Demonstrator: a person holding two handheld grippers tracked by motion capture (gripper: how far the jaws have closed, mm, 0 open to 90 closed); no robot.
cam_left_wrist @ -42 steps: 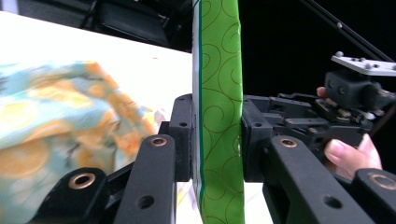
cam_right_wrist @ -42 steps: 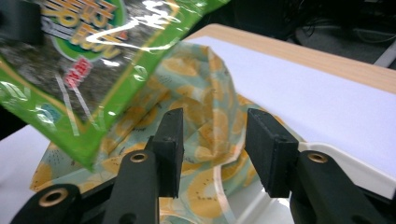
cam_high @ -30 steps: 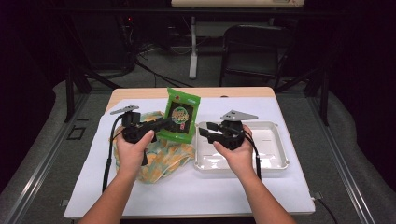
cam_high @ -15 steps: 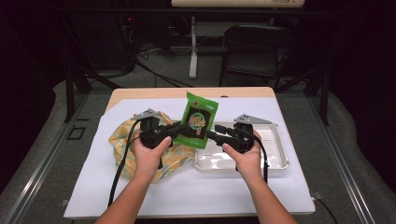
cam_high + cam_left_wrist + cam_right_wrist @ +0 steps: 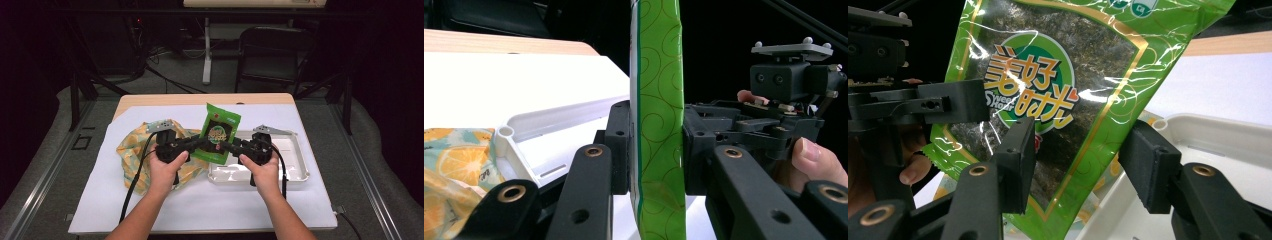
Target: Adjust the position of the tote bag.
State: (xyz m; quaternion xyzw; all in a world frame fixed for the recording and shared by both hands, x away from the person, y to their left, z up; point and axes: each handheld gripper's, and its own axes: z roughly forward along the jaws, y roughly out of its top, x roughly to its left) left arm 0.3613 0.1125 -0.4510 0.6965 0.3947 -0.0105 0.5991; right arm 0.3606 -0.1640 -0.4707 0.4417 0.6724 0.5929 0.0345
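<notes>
Seaweed packet (image 5: 219, 133) upright, long axis vertical, clamped in left gripper (image 5: 192, 145) jaws; right gripper (image 5: 231, 146) jaws just opening, apart.

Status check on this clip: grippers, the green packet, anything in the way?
Left gripper clamped on green snack packet, held upright above table. Right gripper jaws just opened, straddling packet, pads off it. White tray below right, orange-print cloth left; nothing blocking.
</notes>
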